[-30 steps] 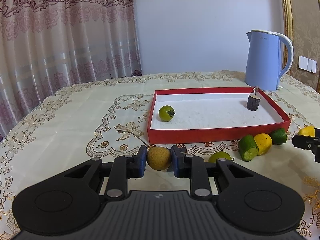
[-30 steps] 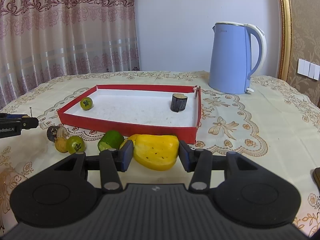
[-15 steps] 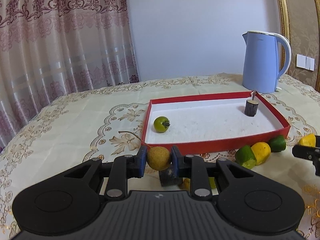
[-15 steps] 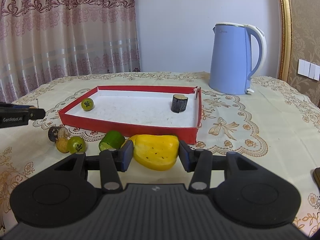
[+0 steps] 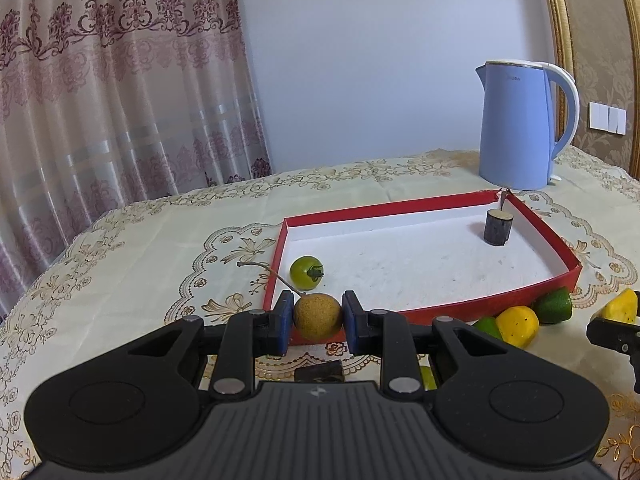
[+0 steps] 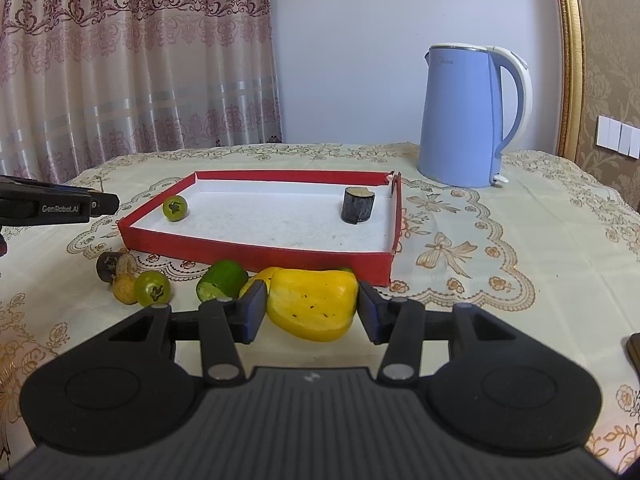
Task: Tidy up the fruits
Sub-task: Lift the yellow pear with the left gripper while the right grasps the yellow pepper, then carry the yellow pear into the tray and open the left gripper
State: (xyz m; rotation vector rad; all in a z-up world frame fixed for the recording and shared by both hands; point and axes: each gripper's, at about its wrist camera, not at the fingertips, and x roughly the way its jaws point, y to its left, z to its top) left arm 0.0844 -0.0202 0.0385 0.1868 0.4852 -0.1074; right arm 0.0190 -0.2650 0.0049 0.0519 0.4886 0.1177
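My left gripper (image 5: 316,322) is shut on a small round brown fruit (image 5: 317,312) with a thin stem, held above the near rim of the red tray (image 5: 480,306). Inside the tray lie a green tomato (image 5: 306,270) and a dark cylinder piece (image 5: 498,228). My right gripper (image 6: 312,314) is shut on a big yellow fruit piece (image 6: 316,300) just in front of the tray (image 6: 256,254). From the right wrist view, the left gripper (image 6: 106,204) reaches in from the left edge, level with the tray's left corner.
A blue kettle (image 6: 464,120) stands behind the tray at the right. In front of the tray lie a green cut piece (image 6: 222,285), a green tomato (image 6: 152,288), a brown fruit (image 6: 125,288) and a dark piece (image 6: 107,266). A dark object (image 6: 634,350) pokes in at the right edge.
My left gripper has lifted the brown fruit off the cloth and carried it up toward the tray's near rim. The right gripper and its yellow piece have stayed still.
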